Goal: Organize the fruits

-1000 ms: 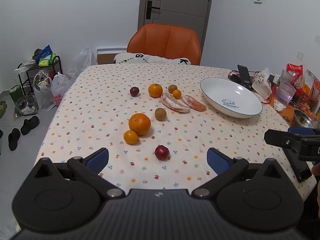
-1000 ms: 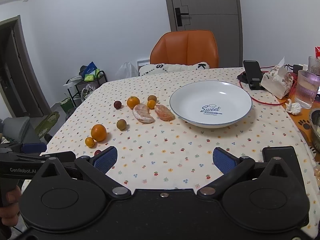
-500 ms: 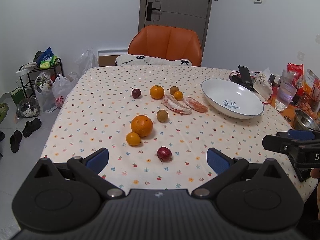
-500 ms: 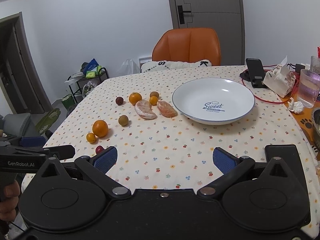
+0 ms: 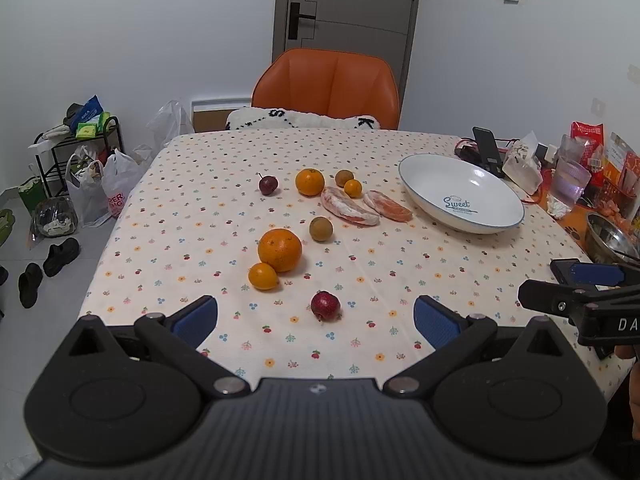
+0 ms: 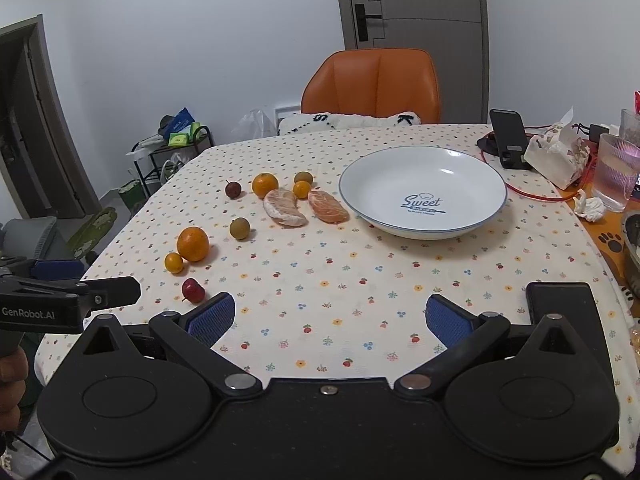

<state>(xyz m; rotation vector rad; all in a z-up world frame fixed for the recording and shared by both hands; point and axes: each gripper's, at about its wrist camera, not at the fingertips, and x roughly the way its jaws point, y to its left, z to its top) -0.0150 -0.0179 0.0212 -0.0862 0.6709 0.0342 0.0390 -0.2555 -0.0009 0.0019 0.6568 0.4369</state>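
Left tongs (image 5: pixel 315 318): spread wide with nothing between the blue pads, held above the near edge of the bench (image 5: pixel 440 272).
Right tongs (image 6: pixel 327 314): equally wide apart and empty, at the near bench edge, facing the plate.
Plate (image 6: pixel 424 168): white, blue-rimmed, printed "Sweet", empty, on the right half of the flowered cloth.
Red fruit (image 5: pixel 325 306): small, nearest the left tongs, apart from the rest.
Large orange (image 5: pixel 279 250): mid-cloth, with a small orange (image 5: pixel 263 276) touching its near-left side.
Brown-green fruit (image 5: pixel 321 228): alone, just beyond the large orange.
Peeled citrus pieces (image 5: pixel 349 211): two, side by side, just left of the plate.
Far row: dark plum (image 5: pixel 268 185), medium orange (image 5: pixel 309 182), and a brownish fruit (image 5: pixel 344 177) touching a tiny orange one (image 5: pixel 353 188).
Chair (image 5: pixel 328 84): orange, at the far side.
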